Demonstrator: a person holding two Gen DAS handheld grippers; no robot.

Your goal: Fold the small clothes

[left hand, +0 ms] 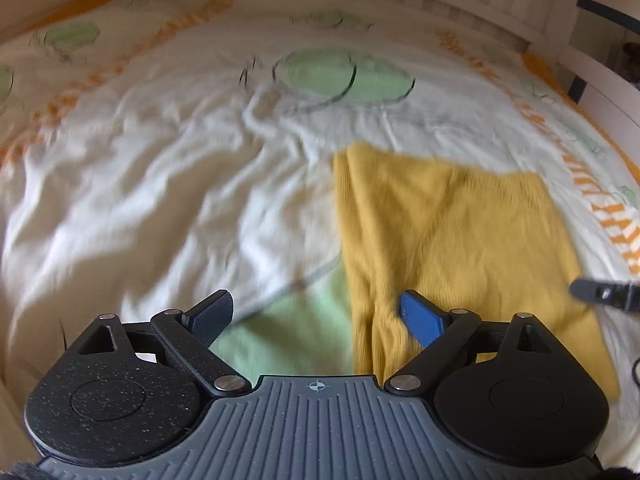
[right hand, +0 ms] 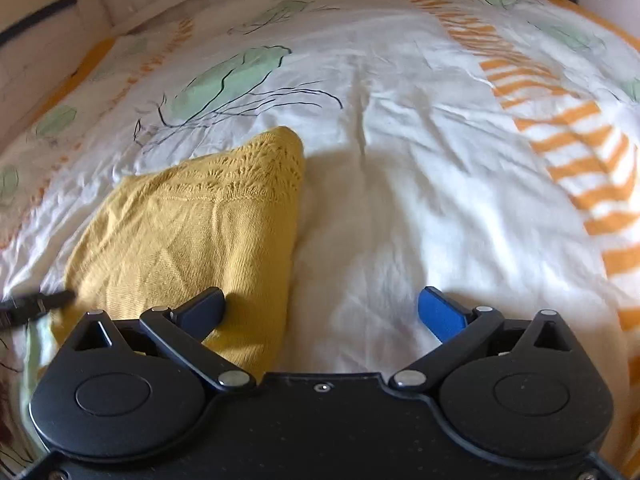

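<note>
A white cotton bedcover printed with pale green blobs, thin black line drawings and orange striped bands [left hand: 160, 184] fills both views, rumpled into soft folds. On it lies the mustard-yellow knitted garment [left hand: 448, 240], folded into a rough rectangle.

In the left wrist view the left gripper [left hand: 318, 316] stands spread wide with nothing between its blue-padded fingers [left hand: 422, 320]; the right-hand finger hangs over the garment's near left edge, the left-hand one over bare cover and a green patch. At the far right edge a dark strip, the tip of the right gripper [left hand: 604, 294], pokes in over the garment; most of it is cut off.

The right wrist view shows the same garment [right hand: 188, 236] from its other side, and only here does its lacy openwork border show along the far edge. The right gripper [right hand: 324, 312] is also spread, empty, its left finger over the garment's corner, its right finger over white cover [right hand: 440, 200]. A dark blurred tip, the left gripper [right hand: 36, 304], enters at the left edge. A pale slatted bed frame [right hand: 60, 20] curves behind, blurred.
</note>
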